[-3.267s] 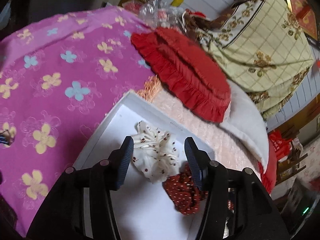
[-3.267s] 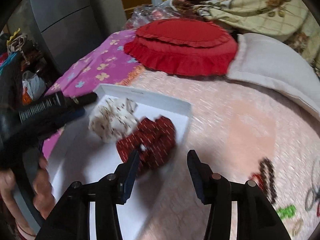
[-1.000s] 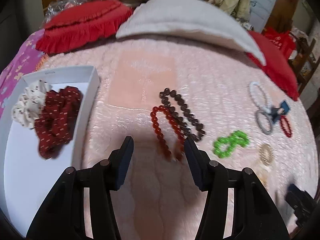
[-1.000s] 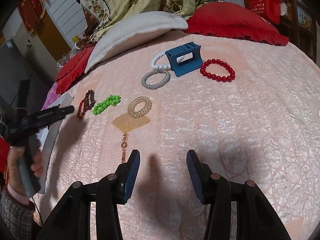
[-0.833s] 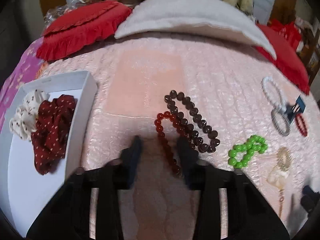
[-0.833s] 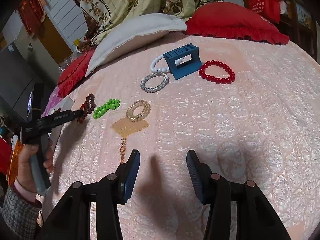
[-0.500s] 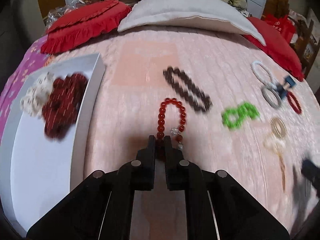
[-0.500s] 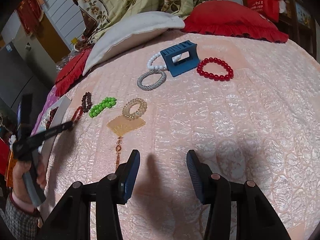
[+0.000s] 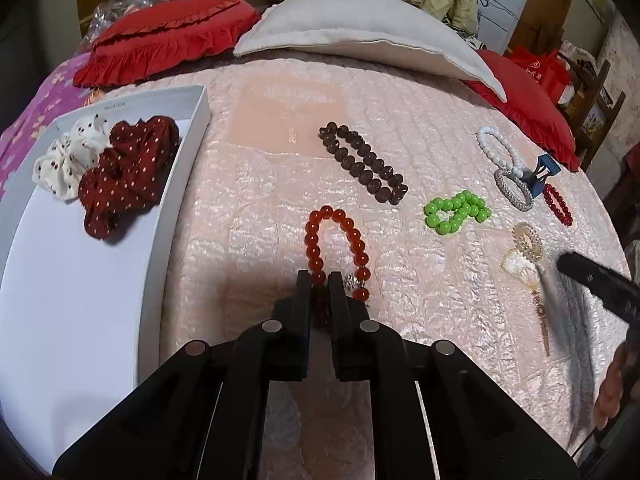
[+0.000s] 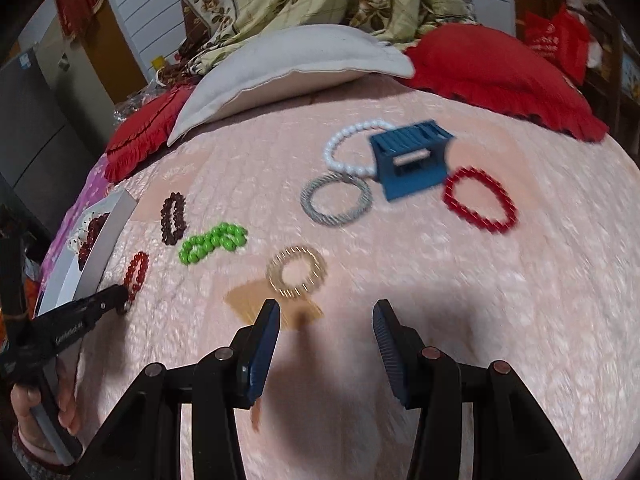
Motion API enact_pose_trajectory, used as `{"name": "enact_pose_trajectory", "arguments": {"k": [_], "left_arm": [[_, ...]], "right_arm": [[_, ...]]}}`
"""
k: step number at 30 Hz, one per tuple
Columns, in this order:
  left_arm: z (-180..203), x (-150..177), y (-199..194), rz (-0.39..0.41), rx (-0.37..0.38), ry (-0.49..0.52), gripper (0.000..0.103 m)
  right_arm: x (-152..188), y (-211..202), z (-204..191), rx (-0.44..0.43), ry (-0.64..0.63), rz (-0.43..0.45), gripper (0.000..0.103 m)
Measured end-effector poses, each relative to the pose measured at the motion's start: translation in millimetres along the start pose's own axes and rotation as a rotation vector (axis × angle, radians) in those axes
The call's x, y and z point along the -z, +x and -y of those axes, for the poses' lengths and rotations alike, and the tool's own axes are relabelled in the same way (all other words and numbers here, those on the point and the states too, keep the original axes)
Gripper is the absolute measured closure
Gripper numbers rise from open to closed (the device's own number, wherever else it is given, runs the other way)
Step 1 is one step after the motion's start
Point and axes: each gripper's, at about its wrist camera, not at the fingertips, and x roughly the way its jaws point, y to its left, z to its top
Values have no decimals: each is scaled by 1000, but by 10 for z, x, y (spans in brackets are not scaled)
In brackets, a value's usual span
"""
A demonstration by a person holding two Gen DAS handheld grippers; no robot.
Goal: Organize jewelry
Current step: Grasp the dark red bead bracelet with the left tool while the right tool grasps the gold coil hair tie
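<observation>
My left gripper (image 9: 319, 280) is shut on the near end of an orange-red bead bracelet (image 9: 335, 240) lying on the pink quilt; it also shows in the right wrist view (image 10: 136, 272). A white tray (image 9: 72, 280) at the left holds a cream scrunchie (image 9: 66, 156) and a dark red dotted scrunchie (image 9: 124, 168). A brown bead bracelet (image 9: 364, 162), a green bead bracelet (image 9: 456, 212) and a gold ring with a fan pendant (image 10: 296, 272) lie beyond. My right gripper (image 10: 326, 314) is open and empty, just short of the gold ring.
A white pearl bracelet (image 10: 348, 144), a silver bangle (image 10: 336, 200), a blue hair claw (image 10: 412, 158) and a red bead bracelet (image 10: 480, 200) lie at the far right. Red cushions (image 9: 168, 36) and a grey pillow (image 9: 360, 32) line the back of the bed.
My left gripper swung from the tray to the bracelets and closed on the orange-red bracelet, pulling it away from the brown one. My right gripper moved closer to the gold ring.
</observation>
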Motion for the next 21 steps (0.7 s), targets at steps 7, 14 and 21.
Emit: {"name": "enact_pose_trajectory", "arguments": {"k": [7,14,21], "left_arm": [[-13,-34,34,16,28,12,90],[95,-27,41,9,58,65,97],[-13,-142,-299,62,158,-4,97]], "right_arm": [[-184,377,-200,49,-52,-17,57],[-176,453,-332,144,-124,14,71],[-212,294,-212,69,-46,26,78]]}}
